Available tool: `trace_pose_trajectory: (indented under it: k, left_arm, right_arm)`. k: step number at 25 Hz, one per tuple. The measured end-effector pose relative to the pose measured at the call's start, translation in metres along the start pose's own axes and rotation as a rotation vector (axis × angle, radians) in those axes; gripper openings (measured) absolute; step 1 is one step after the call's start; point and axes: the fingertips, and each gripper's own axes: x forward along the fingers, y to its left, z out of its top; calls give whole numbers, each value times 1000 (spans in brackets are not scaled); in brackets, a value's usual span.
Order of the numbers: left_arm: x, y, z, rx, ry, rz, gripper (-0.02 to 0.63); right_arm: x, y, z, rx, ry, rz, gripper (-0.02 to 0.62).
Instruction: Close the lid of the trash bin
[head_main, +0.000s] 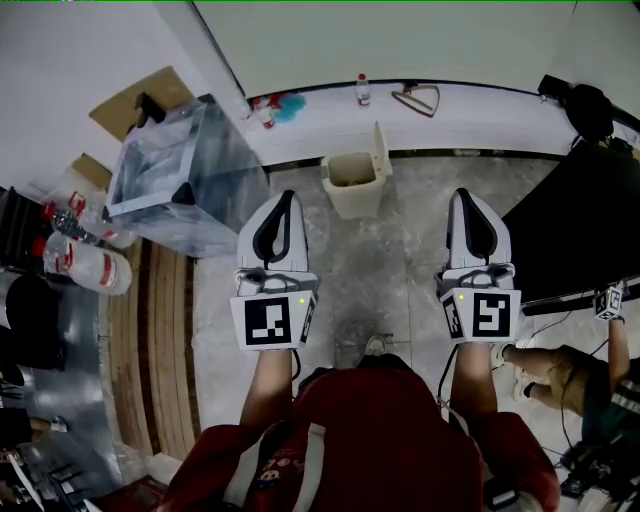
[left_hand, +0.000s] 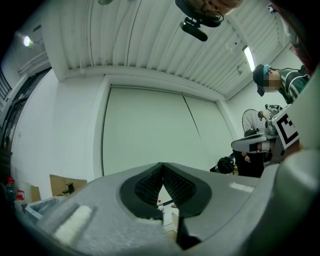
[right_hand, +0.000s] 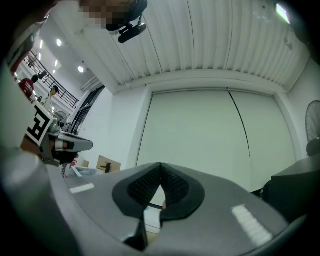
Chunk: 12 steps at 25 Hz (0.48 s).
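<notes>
A beige trash bin stands on the stone floor by the white ledge, its lid raised upright at its right side. Both grippers are held out level in front of me, short of the bin. My left gripper points at a spot just left of the bin, and my right gripper is well to its right. In the left gripper view the left gripper has its pads meeting with nothing between them. The right gripper is likewise shut and empty in the right gripper view.
A clear plastic box stands left of the bin, with plastic bottles beside it. The white ledge carries a small bottle. A black table lies at the right, and a person's leg is beneath it.
</notes>
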Motion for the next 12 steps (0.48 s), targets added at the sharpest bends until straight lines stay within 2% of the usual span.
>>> trace_pose_trajectory:
  k: [5, 12]
  left_arm:
    - [26, -7, -7, 8, 23, 10, 5]
    - [56, 5, -23, 10, 35, 25, 5]
  right_arm:
    - [18, -23, -15, 28, 5, 5, 0]
    - [52, -31, -33, 36, 13, 17, 0]
